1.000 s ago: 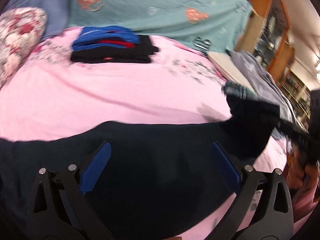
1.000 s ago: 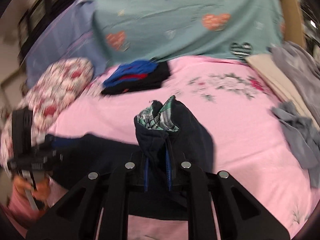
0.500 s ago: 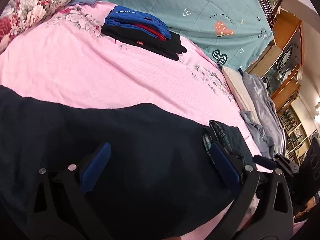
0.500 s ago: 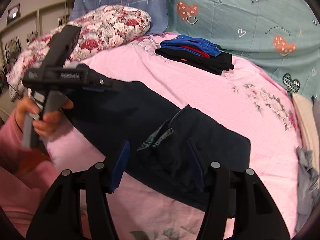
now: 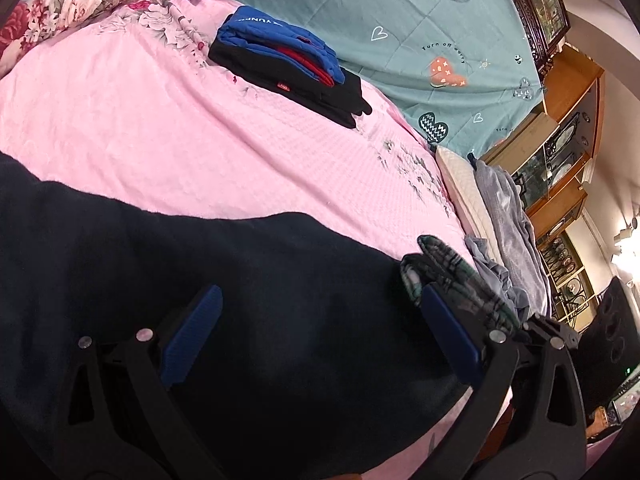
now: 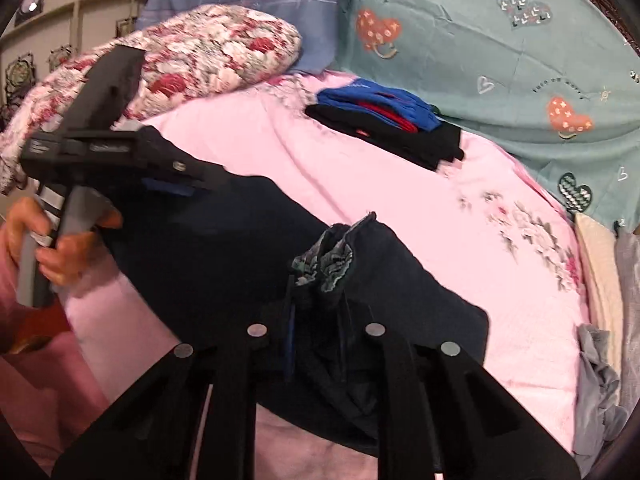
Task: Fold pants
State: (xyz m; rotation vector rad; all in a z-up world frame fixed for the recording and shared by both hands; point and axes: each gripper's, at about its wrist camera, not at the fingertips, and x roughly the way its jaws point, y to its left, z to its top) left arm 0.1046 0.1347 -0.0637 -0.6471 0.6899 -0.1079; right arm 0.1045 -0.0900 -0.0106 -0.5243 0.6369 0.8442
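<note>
Dark navy pants (image 5: 280, 300) lie spread across the pink bed sheet (image 5: 160, 128). Their waist end, with a plaid lining (image 5: 444, 272), is turned up at the right. My left gripper (image 5: 320, 320) hovers open low over the middle of the pants, with cloth under both blue pads (image 5: 192, 336) and nothing pinched. My right gripper (image 6: 316, 316) is shut on the waist of the pants (image 6: 400, 280), and the plaid lining (image 6: 326, 264) bunches up just past its tips. In the right wrist view a hand (image 6: 60, 240) holds the left gripper (image 6: 168, 188) above the pants' far end.
A folded stack of blue, red and black clothes (image 5: 280, 64) sits at the far side of the bed. A floral pillow (image 6: 200, 56) and a teal heart-print quilt (image 5: 400, 40) lie behind it. Grey and cream fabrics (image 5: 504, 208) are piled on the right, with wooden cabinets (image 5: 560, 152) beyond.
The right gripper, shut a second ago, opened half a second ago and has closed again on the waist. The left gripper stayed open over the pants.
</note>
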